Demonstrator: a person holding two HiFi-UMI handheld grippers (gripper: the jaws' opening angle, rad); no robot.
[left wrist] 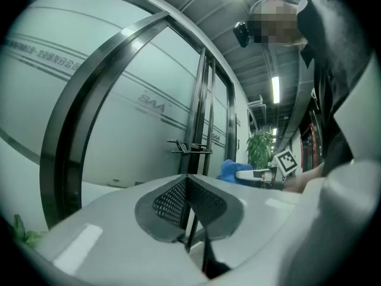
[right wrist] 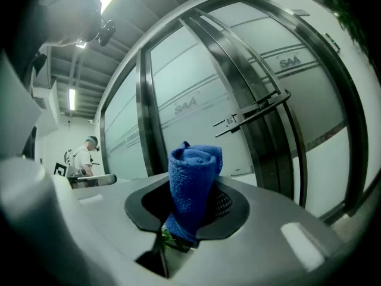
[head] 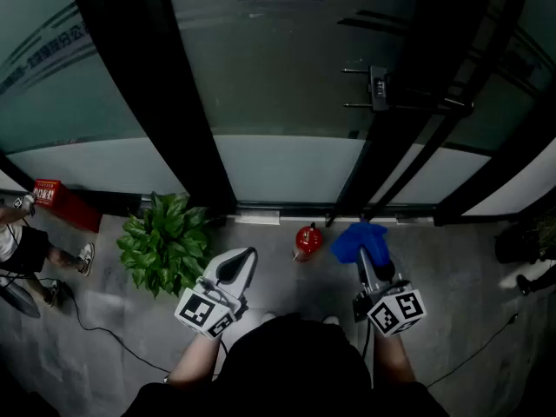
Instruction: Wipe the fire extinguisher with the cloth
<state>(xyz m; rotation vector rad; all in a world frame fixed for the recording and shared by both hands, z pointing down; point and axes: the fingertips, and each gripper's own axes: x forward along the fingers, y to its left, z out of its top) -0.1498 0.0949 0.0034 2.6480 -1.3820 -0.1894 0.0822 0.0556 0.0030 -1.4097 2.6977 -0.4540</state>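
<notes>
A small red fire extinguisher stands on the grey floor at the foot of the glass door. My right gripper is just right of it, shut on a bunched blue cloth. In the right gripper view the cloth stands rolled up between the jaws, well above the floor. My left gripper hangs left of the extinguisher, its jaws closed together with nothing between them. The extinguisher does not show in either gripper view.
A potted green plant stands on the floor at the left. Frosted glass walls and a door with a metal handle close off the front. A red box and a bystander's leg are at far left; cables lie on the floor.
</notes>
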